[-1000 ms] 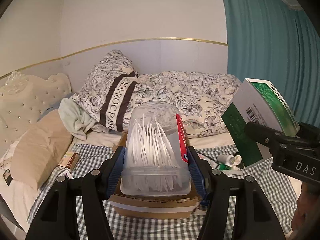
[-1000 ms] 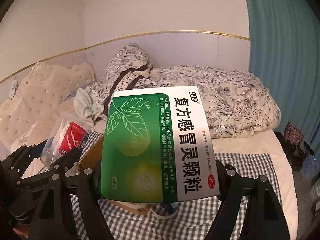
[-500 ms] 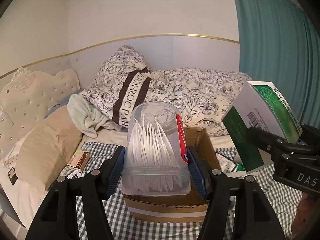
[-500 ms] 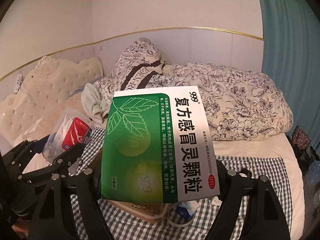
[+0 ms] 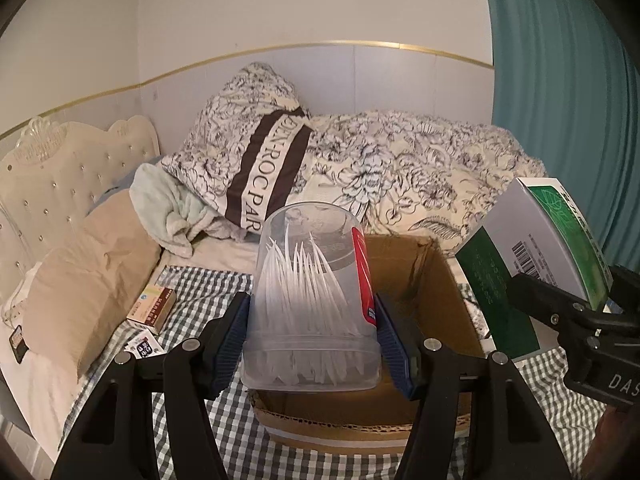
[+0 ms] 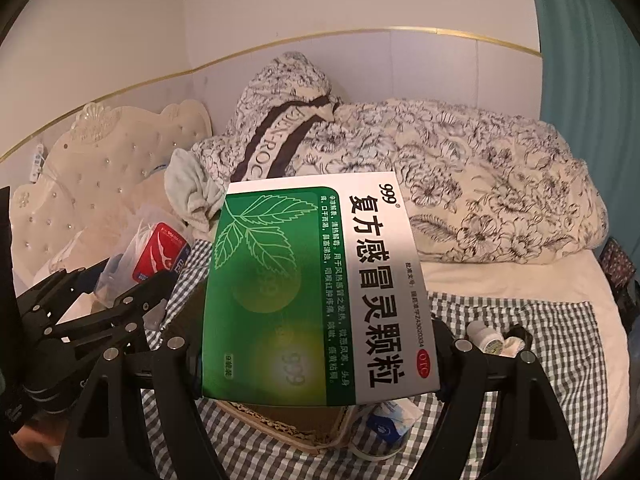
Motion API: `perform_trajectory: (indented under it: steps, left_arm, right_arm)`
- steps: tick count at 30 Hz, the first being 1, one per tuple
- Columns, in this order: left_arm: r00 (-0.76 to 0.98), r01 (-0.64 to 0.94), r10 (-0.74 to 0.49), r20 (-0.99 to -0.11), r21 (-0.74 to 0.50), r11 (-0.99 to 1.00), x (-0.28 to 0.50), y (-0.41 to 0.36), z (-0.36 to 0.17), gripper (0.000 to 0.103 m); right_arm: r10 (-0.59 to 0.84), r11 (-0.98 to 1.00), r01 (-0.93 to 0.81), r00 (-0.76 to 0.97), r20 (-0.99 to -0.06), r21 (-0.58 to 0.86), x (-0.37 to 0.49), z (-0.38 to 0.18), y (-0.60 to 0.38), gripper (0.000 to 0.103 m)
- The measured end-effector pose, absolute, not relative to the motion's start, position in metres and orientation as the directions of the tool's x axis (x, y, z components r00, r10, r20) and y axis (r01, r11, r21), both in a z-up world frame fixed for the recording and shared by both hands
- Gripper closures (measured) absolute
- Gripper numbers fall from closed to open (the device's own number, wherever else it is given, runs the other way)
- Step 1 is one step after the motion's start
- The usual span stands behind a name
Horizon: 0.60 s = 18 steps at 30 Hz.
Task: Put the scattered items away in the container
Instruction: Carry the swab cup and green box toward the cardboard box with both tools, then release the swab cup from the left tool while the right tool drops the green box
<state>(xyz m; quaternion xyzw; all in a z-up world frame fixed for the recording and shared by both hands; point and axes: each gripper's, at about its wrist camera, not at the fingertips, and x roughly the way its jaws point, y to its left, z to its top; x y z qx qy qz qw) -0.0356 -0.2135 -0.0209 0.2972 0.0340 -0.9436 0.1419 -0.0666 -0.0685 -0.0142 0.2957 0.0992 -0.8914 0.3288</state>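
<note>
My left gripper [image 5: 312, 332] is shut on a clear plastic tub [image 5: 308, 280] of white picks with a red label, its blue pads pressing both sides. The tub hangs over the near part of an open cardboard box [image 5: 432, 280] that sits on the checked cloth. My right gripper [image 6: 316, 364] is shut on a green and white medicine box [image 6: 316, 288], held tilted. That medicine box [image 5: 536, 256] shows at the right of the left wrist view, just right of the carton. In the right wrist view the tub [image 6: 156, 252] sits at the left, and the carton is mostly hidden.
Two small packets [image 5: 154, 306] lie on the checked cloth [image 5: 200, 280] left of the carton. A white bottle [image 6: 486, 336] and a blue and white packet [image 6: 390, 420] lie to its right. A beige pillow [image 5: 80, 280], floral bedding [image 5: 400, 168] and a teal curtain [image 5: 568, 80] surround the spot.
Both grippers have come forward and down toward the carton with their loads. The carton's open inside now shows behind the tub. Neither grip has changed.
</note>
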Motion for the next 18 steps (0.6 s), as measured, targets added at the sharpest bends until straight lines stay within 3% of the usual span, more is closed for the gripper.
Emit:
perform_trajectory:
  steps: [18]
  left_arm:
    - [-0.699, 0.285, -0.232, -0.676, 0.033, -0.958, -0.085, -0.229, -0.084, 0.040]
  right_arm:
    - [-0.502, -0.734, 0.679, -0.524, -0.688, 0.018, -0.103, -0.084, -0.098, 0.024]
